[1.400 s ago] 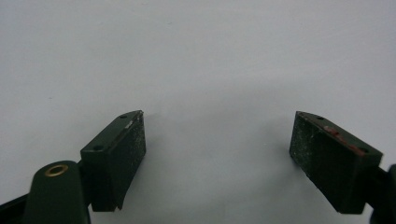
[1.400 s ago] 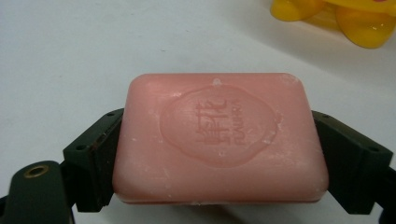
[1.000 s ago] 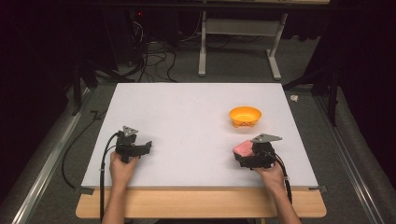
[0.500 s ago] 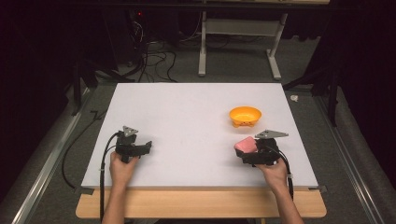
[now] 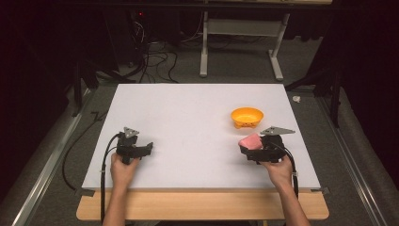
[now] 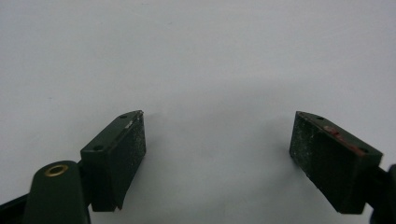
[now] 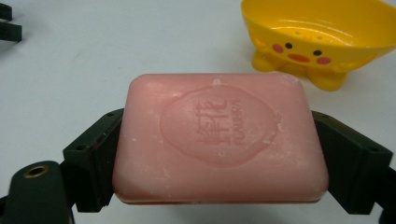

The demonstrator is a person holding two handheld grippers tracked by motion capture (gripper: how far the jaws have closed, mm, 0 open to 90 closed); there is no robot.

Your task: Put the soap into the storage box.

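A pink bar of soap [image 7: 219, 140] with a stamped emblem is clamped flat between the jaws of my right gripper [image 7: 219, 154]. In the high view the soap [image 5: 250, 141] shows at the tip of the right gripper [image 5: 256, 147], near the table's front right. A yellow duck-faced soap dish [image 7: 322, 35] stands just beyond it, seen in the high view as a small orange-yellow bowl [image 5: 247, 116], empty. My left gripper [image 5: 141, 149] rests at the front left; its jaws [image 6: 217, 154] stand open over bare white surface with nothing between them.
The white tabletop [image 5: 188, 117] spreads between the two grippers, with a wooden edge [image 5: 202, 207] at the front. Behind the table stand a metal frame's legs [image 5: 277, 56] and tangled cables [image 5: 155, 61] on the floor. A rail [image 5: 47, 165] runs along the left.
My right gripper with the soap has shifted slightly right and toward the yellow dish. The left gripper has stayed put.
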